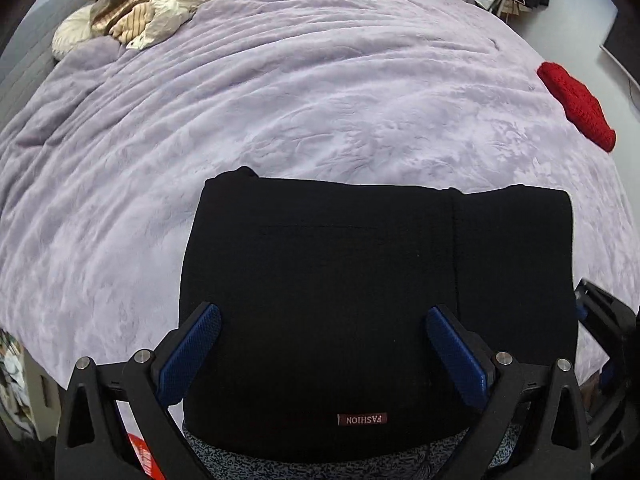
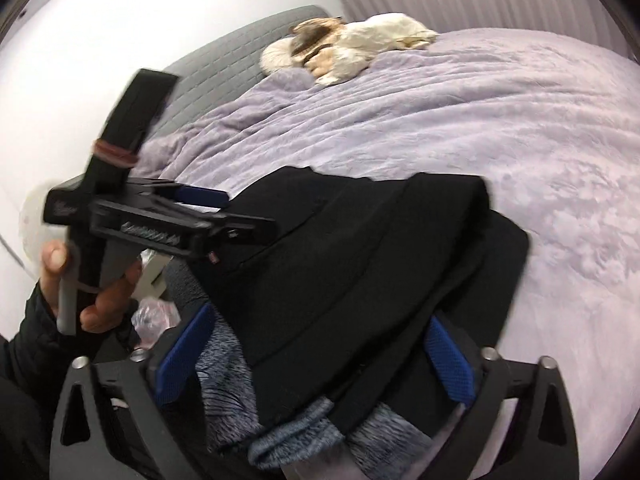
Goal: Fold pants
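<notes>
Currently, pants: black pants point(image 1: 360, 280) lie as a compact folded rectangle on the near edge of the bed point(image 1: 280, 100), a "FASHION" label point(image 1: 362, 418) at the near hem; judged close to finished.
Layering: the right wrist view shows the upper fold sitting askew on the lower one, so edges do not line up; a squaring-up looks like the remaining work.
Underlayer: a grey heathered garment point(image 2: 288, 432) lies beneath the near end of the pants, probably an earlier folded piece serving as the stack base.
Left hand-held gripper point(image 1: 322, 356): jaws spread wide, blue pads either side of the near part of the stack, nothing pinched; whether the pads touch the cloth is unclear.
Right hand-held gripper point(image 2: 316, 360): jaws also apart, straddling the pants' near end over the grey garment; no grip seen.
Why held so: both tools at the near hem suggest pressing or aligning, not lifting.
Person's hand point(image 2: 92, 284): wraps the left tool's handle, at left in the right wrist view.
Surroundings: red knit item point(image 1: 576, 104) well apart at the bed's far right; cream and striped clothes pile point(image 1: 156, 8) near the headboard.
Obstructions: none on the blanket beside the pants; the grey garment could shift with them.
</notes>
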